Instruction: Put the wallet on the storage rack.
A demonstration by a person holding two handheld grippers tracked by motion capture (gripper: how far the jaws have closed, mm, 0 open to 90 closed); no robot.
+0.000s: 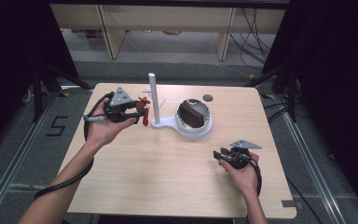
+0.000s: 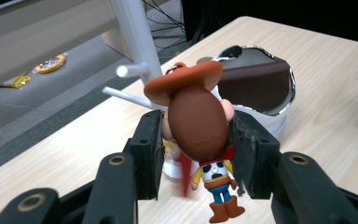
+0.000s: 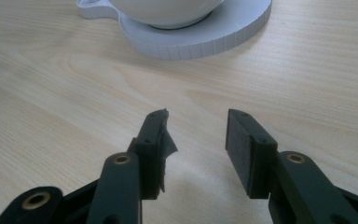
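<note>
Just left of the white stand point(image 1: 154, 100), your left gripper point(image 1: 137, 109) is clamped on a cowboy figure point(image 2: 196, 126), its pads pressing the sides of the brown head. From that gripper's own camera the figure's long axis runs away from you, hat toward the stand, boots hanging low between the jaws, with a red strip trailing beside it. The hat brim sits near the stand's small side pegs point(image 2: 129, 71), and those lie just ahead of the figure and slightly left in that view, so the coming move probably turns on bringing the top of the figure, where a small loop seems to show by the hat, up to a peg; I cannot tell for sure that it is a loop. The bowl point(image 1: 193, 113) on the stand's base sits right of the post, with a dark block inside it. Your right gripper point(image 1: 221, 155) rests well apart from the stand, toward the near right of the table point(image 1: 135, 177), jaws parted with nothing between them, pointing at the base point(image 3: 205, 37). Your left hand is much the nearer to the pegs.
</note>
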